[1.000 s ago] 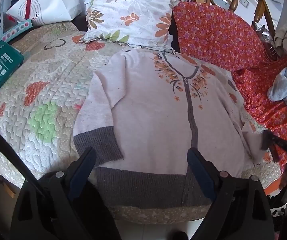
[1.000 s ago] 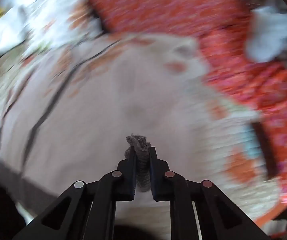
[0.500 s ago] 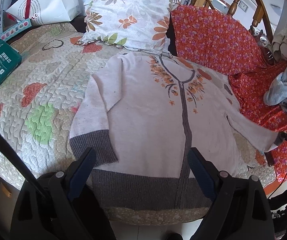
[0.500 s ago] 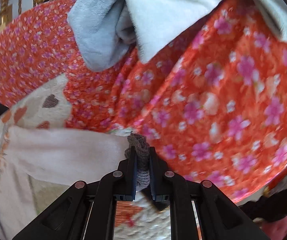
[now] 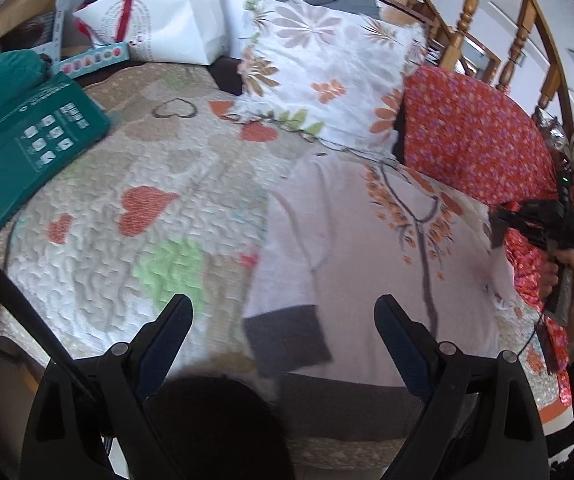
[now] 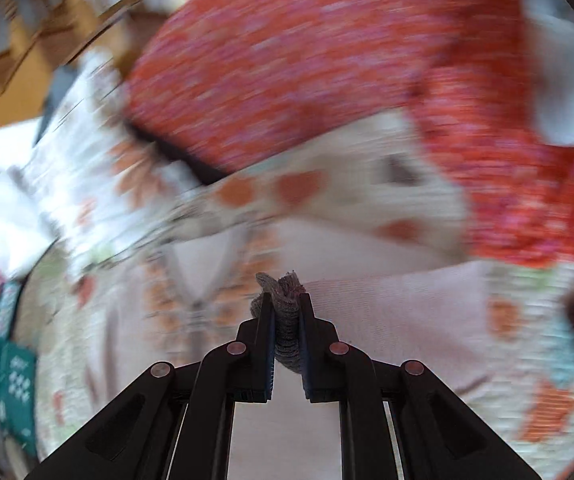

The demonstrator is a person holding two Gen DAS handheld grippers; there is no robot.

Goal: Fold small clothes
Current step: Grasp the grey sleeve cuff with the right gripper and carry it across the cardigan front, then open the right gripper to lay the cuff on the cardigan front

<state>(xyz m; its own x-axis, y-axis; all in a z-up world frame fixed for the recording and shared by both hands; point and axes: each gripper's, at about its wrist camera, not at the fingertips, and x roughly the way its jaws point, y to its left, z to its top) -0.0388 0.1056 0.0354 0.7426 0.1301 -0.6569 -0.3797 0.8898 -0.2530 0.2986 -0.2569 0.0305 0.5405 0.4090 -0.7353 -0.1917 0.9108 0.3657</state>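
Observation:
A pale pink cardigan point(image 5: 367, 264) with grey cuffs, a grey hem and orange flower trim lies face up on the quilted bed. Its left sleeve lies folded along the body, its grey cuff point(image 5: 287, 340) near the hem. My left gripper point(image 5: 283, 320) is open and empty, just above the bed's near edge over that cuff. My right gripper point(image 6: 287, 304) is shut on the grey cuff of the right sleeve point(image 6: 285, 320) and holds it lifted over the cardigan's right side. It also shows at the right edge of the left wrist view point(image 5: 539, 224). The right wrist view is motion-blurred.
A flowered pillow point(image 5: 327, 76) and a red flowered cushion point(image 5: 471, 136) lie behind the cardigan. A teal box point(image 5: 27, 156) sits at the bed's left edge, a white bag point(image 5: 167, 20) behind it. Wooden railings point(image 5: 467, 12) stand at the back right.
My right gripper has swung the sleeve cuff from out over the red fabric back up over the cardigan. My left gripper has shifted left and closer to the bed.

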